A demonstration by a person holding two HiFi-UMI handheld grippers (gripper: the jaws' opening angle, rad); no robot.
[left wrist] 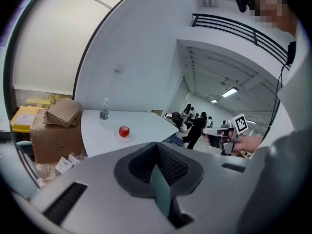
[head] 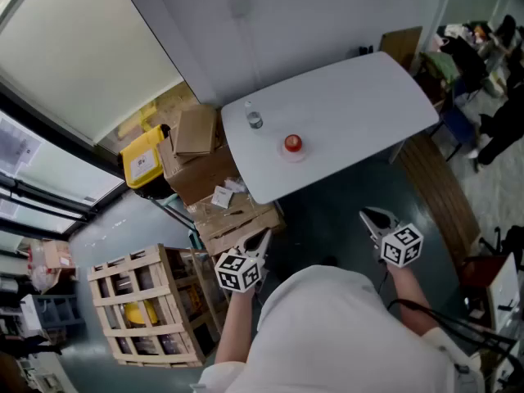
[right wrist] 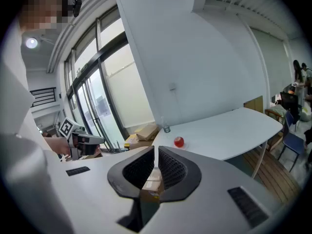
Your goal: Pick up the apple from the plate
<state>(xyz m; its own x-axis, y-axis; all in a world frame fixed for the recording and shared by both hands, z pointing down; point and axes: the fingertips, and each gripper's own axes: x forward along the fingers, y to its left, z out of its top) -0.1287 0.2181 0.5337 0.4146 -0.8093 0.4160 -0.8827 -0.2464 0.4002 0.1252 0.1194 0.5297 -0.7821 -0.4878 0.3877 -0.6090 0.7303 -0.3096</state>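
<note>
A red apple sits on a small white plate near the front edge of the white table. It also shows far ahead in the left gripper view as the apple and in the right gripper view as the apple. My left gripper is close to my body, well short of the table, with its jaws shut on nothing. My right gripper is level with it on the right, also short of the table. Its jaws meet at the tips and hold nothing.
A clear water bottle stands on the table left of the apple. Cardboard boxes and a yellow bin are stacked by the table's left end. A wooden crate is at my left. A blue chair stands at the far right.
</note>
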